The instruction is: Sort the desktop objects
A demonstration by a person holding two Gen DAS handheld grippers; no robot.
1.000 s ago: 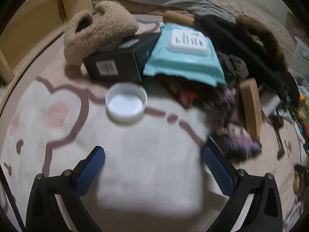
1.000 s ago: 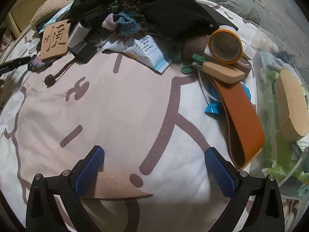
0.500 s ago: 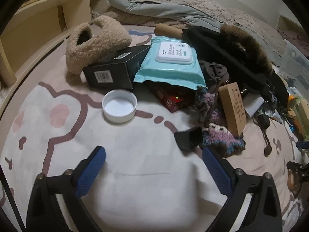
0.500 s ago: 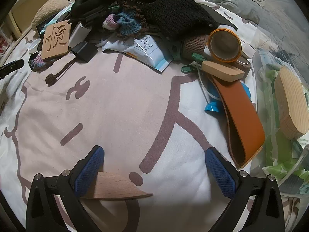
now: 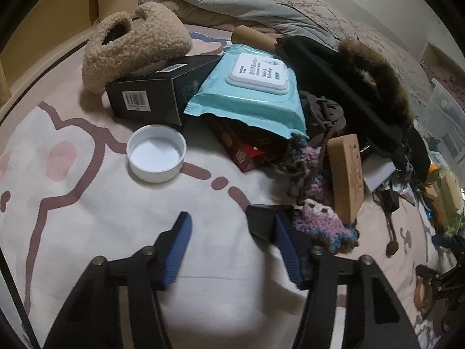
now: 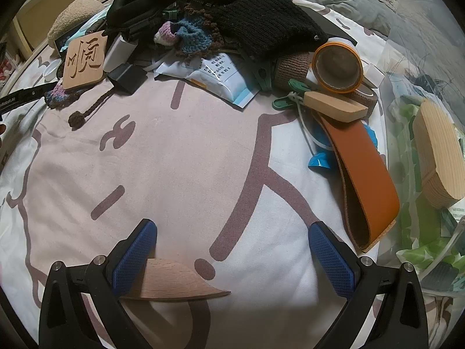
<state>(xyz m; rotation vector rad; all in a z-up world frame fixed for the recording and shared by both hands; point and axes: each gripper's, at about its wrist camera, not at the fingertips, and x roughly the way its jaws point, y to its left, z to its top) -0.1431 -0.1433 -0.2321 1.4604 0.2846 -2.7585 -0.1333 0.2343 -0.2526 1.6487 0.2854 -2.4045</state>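
In the left wrist view my left gripper (image 5: 231,228) hangs low over the printed bedsheet (image 5: 87,203), its jaws closing. A small black object (image 5: 261,222) lies between them, against the right finger (image 5: 286,250). The left finger (image 5: 178,247) stands apart from it, so nothing is gripped. A crocheted purple-and-blue piece (image 5: 328,228) lies just right of that finger. In the right wrist view my right gripper (image 6: 232,248) stands open over bare sheet. A flat leaf-shaped wooden piece (image 6: 177,282) lies under its left finger (image 6: 135,257).
Beyond the left gripper lie a white lid (image 5: 157,152), black box (image 5: 151,99), teal wipes pack (image 5: 250,93), fluffy slipper (image 5: 130,43) and wooden block (image 5: 347,174). Near the right gripper: orange leather strap (image 6: 366,174), tape roll (image 6: 337,67), carved wooden plaque (image 6: 84,58), black knit (image 6: 267,20).
The left gripper's jaws have narrowed from wide open, and the small black object now sits between them by the right finger. The right gripper has not moved.
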